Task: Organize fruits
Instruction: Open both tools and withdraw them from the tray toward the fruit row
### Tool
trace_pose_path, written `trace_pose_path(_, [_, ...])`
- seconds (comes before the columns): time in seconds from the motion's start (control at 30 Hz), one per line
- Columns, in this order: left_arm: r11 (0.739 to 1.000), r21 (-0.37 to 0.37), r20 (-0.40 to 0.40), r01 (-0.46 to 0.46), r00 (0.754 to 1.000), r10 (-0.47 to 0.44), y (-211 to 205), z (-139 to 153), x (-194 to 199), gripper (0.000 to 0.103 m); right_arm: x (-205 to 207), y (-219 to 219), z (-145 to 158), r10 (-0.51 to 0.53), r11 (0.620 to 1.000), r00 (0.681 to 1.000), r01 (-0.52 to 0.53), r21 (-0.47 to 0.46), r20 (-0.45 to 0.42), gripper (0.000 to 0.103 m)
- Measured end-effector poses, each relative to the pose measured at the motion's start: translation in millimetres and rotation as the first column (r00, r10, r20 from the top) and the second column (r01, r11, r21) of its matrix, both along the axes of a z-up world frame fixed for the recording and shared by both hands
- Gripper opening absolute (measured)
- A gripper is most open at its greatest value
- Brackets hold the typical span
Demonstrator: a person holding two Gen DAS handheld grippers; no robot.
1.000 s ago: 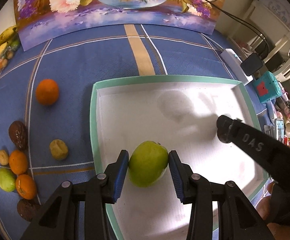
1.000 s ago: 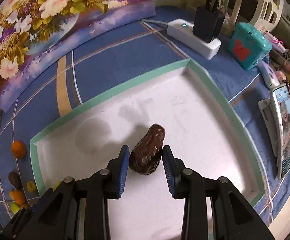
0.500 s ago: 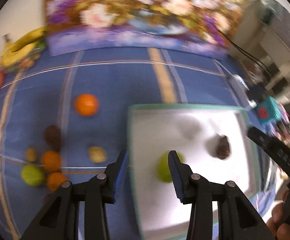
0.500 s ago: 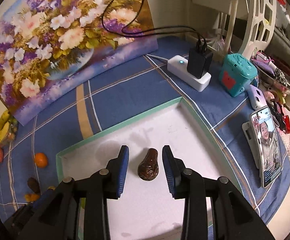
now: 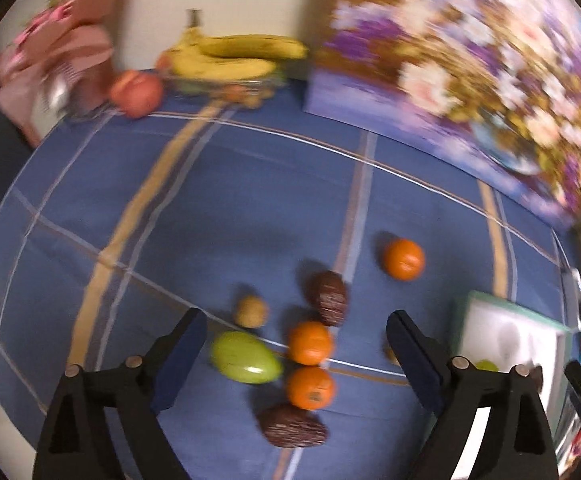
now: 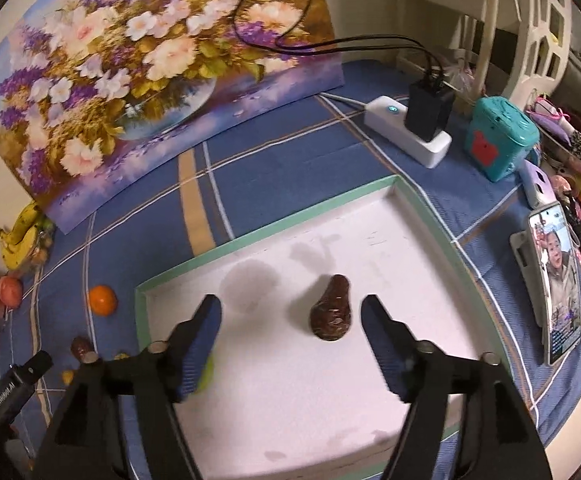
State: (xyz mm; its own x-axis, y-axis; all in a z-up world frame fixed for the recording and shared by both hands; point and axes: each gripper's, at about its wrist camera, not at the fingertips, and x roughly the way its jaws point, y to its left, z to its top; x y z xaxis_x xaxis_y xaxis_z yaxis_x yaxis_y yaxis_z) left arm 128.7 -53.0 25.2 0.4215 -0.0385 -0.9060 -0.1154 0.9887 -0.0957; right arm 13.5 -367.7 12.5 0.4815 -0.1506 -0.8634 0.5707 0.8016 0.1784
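Note:
My left gripper hovers over loose fruit on the blue cloth, its jaws opening wide with nothing held. Below it lie a green fruit, two oranges, two brown fruits and a small yellowish one. A third orange sits farther off. The white tray shows at the right. My right gripper hangs above the tray, its jaws opening. A brown fruit lies in the tray between them, untouched. A green fruit peeks from behind the left finger.
A flower painting leans at the back of the cloth. Bananas and a red fruit lie at the far left corner. Right of the tray stand a power strip, a teal box and a propped phone.
Both grippers let go of their fruit in the tray and opened. The left one swung left to over the loose fruit. The right one rose a little above the brown fruit.

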Motion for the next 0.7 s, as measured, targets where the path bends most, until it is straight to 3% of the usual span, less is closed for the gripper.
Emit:
trace_pose_path(0.07, [0.999, 0.002, 0.005, -0.044, 0.999, 0.044, 15.9, 0.5, -1.9, 0.102, 2.8, 4.3, 0.6, 0.021, 1.0, 1.0, -0.021, 0.008, 0.01, 0.081])
trace_pose_path(0.37, [0.966, -0.005, -0.008, -0.259, 0.966, 0.259, 78.8, -5.3, -12.8, 0.103, 14.3, 32.4, -3.5, 0.128, 0.992, 0.99, -0.128, -0.004, 0.052, 0.095])
trace_pose_path(0.53, [0.95, 0.002, 0.003, -0.313, 0.95, 0.313, 93.5, -7.9, -18.0, 0.103, 16.9, 50.9, 2.8, 0.183, 0.982, 0.977, -0.177, -0.062, 0.112, 0.095])
trace_pose_path(0.7, [0.961, -0.012, 0.034, -0.276, 0.96, 0.277, 90.2, -6.6, -14.7, 0.103, 20.0, 68.7, 8.4, 0.239, 0.97, 0.954, -0.224, -0.098, 0.182, 0.095])
